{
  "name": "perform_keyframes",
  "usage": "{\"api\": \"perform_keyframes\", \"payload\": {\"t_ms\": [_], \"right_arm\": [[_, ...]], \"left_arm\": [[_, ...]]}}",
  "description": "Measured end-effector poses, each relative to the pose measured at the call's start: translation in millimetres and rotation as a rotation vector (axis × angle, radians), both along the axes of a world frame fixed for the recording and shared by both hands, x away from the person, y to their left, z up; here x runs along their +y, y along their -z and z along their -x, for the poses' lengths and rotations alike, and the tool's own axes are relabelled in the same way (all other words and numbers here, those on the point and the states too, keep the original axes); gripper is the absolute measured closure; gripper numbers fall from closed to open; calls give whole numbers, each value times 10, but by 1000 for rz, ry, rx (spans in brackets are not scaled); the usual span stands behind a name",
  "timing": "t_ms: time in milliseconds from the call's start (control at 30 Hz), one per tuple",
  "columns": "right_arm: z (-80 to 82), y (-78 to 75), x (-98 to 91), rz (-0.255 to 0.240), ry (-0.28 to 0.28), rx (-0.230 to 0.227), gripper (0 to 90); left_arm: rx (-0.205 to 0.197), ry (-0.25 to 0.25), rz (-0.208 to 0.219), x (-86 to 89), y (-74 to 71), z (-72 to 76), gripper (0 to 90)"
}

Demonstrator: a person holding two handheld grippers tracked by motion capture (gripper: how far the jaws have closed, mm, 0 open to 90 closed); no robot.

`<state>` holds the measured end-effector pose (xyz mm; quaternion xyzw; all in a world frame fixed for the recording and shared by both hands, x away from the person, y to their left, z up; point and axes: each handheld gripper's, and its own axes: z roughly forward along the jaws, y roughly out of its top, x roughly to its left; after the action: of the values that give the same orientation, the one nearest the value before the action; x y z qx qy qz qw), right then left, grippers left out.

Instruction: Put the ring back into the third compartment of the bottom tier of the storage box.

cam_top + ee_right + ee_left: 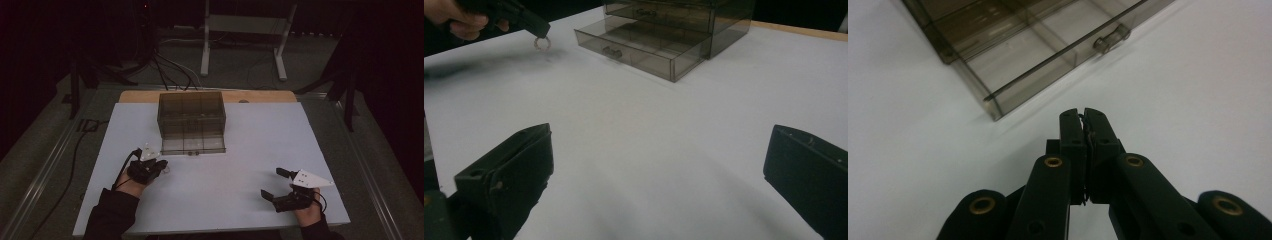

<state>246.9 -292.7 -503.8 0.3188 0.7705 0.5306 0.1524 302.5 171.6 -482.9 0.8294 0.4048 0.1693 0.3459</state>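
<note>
A flat white rectangular tabletop [240, 165], backed by a strip of pale wood along its far edge, carries a smoky translucent plastic drawer cabinet [191, 116]. The cabinet stands near the far edge, left of centre, with its bottom drawer [194, 145] pulled out toward the near edge.

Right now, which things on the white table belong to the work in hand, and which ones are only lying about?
In the job:
- small metal ring, pinched in the shut left gripper
- smoky clear plastic drawer cabinet, bottom drawer pulled out

Only lying about:
- open right gripper, resting empty
- white stand and cables on the floor behind the table
</note>
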Motion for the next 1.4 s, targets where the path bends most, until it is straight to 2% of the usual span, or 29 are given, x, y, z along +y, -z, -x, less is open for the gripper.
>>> {"api": "perform_keyframes", "payload": {"t_ms": [267, 333, 500, 733, 1033, 1400], "right_arm": [[-7, 6, 1, 0, 3, 3, 0], [-5, 7, 2, 0, 6, 2, 0], [-9, 11, 3, -1, 7, 5, 0], [-9, 13, 7, -3, 6, 5, 0], [-6, 11, 10, 1, 3, 5, 0], [-1, 7, 14, 3, 0, 1, 0]], "left_arm": [[5, 33, 2, -63, -35, -27, 899], [0, 37, -9, -77, -49, -27, 899], [1, 45, -2, -107, -72, -44, 899], [-11, 66, -15, -201, -117, -76, 899], [-15, 87, -11, -296, -134, -125, 899], [-31, 102, -3, -357, -232, -175, 899]]}}
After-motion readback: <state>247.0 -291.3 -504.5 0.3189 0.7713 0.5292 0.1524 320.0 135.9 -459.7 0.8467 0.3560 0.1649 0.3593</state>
